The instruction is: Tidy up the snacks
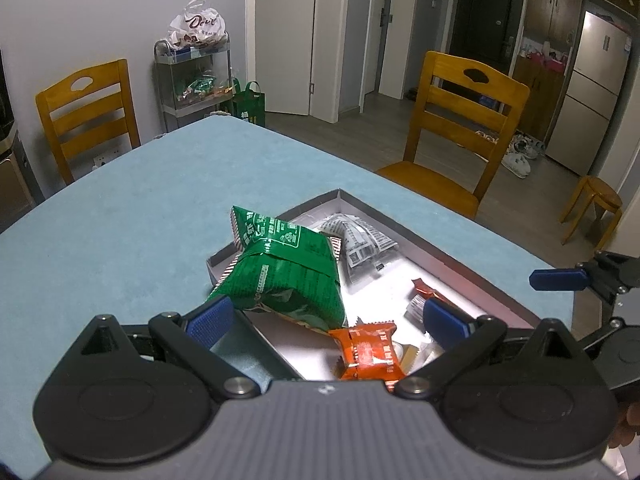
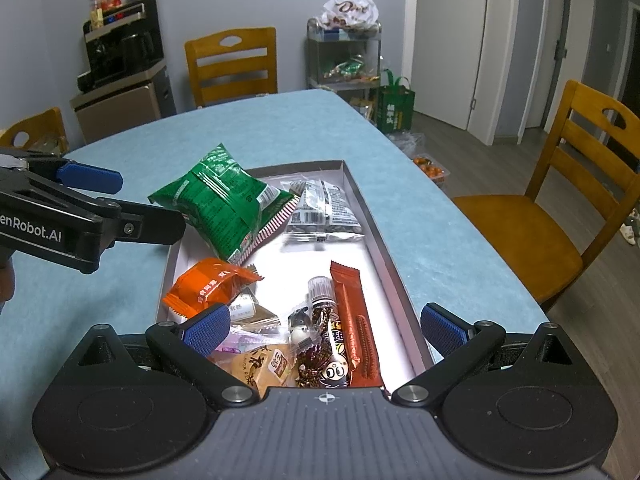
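1. Our left gripper (image 1: 324,318) is spread wide and empty, hovering over the box's (image 2: 394,264) near-left corner.
2. The green bag (image 2: 218,200) sits at ten o'clock in the box, propped on the left wall and overhanging it. We judge it needs nudging inward so that it lies flat.
3. The orange packet (image 2: 208,286) lies at eight o'clock, just below the bag.
4. The brown bar (image 2: 354,320) lies lengthwise at five o'clock.
5. Our right gripper (image 2: 324,326) is also spread and empty, over the near end; we would come down squarely.
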`<action>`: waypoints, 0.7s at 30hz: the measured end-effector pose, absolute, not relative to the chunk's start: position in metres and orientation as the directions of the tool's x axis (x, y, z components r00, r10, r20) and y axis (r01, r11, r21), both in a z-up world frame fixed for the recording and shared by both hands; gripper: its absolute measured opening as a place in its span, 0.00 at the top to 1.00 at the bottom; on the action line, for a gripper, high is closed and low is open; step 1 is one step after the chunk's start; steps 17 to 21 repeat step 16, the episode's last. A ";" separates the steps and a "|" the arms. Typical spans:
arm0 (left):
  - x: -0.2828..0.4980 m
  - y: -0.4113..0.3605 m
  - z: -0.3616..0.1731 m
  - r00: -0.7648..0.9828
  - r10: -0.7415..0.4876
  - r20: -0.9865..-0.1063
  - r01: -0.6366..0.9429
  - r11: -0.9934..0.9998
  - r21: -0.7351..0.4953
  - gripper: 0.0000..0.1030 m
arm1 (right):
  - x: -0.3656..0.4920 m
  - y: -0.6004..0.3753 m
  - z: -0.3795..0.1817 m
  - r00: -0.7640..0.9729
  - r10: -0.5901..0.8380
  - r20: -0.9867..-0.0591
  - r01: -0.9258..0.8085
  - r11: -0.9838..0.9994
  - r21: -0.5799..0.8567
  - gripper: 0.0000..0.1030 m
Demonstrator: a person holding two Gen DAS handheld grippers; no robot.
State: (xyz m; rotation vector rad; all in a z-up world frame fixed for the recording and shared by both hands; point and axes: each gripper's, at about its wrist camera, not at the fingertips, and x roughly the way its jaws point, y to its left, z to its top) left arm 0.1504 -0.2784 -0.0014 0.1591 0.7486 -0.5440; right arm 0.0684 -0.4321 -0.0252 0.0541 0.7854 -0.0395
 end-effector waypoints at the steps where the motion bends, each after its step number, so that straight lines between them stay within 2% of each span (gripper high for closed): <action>1: 0.150 -0.278 -0.001 0.602 -0.412 -0.684 0.522 0.851 -0.053 0.01 | 0.069 -0.432 -0.025 0.706 -0.016 -0.708 0.056 0.998 0.034 0.00; 9: 0.149 -0.278 -0.001 0.602 -0.417 -0.681 0.523 0.851 -0.058 0.01 | 0.069 -0.432 -0.025 0.707 -0.014 -0.707 0.055 0.998 0.035 0.00; 13: 0.144 -0.275 0.004 0.642 -0.443 -0.626 0.521 0.851 -0.067 0.01 | 0.069 -0.432 -0.025 0.707 -0.014 -0.707 0.054 0.998 0.035 0.00; 21: 0.143 -0.277 0.005 0.645 -0.440 -0.625 0.529 0.847 -0.050 0.00 | 0.069 -0.432 -0.025 0.707 -0.013 -0.707 0.053 0.998 0.035 0.00</action>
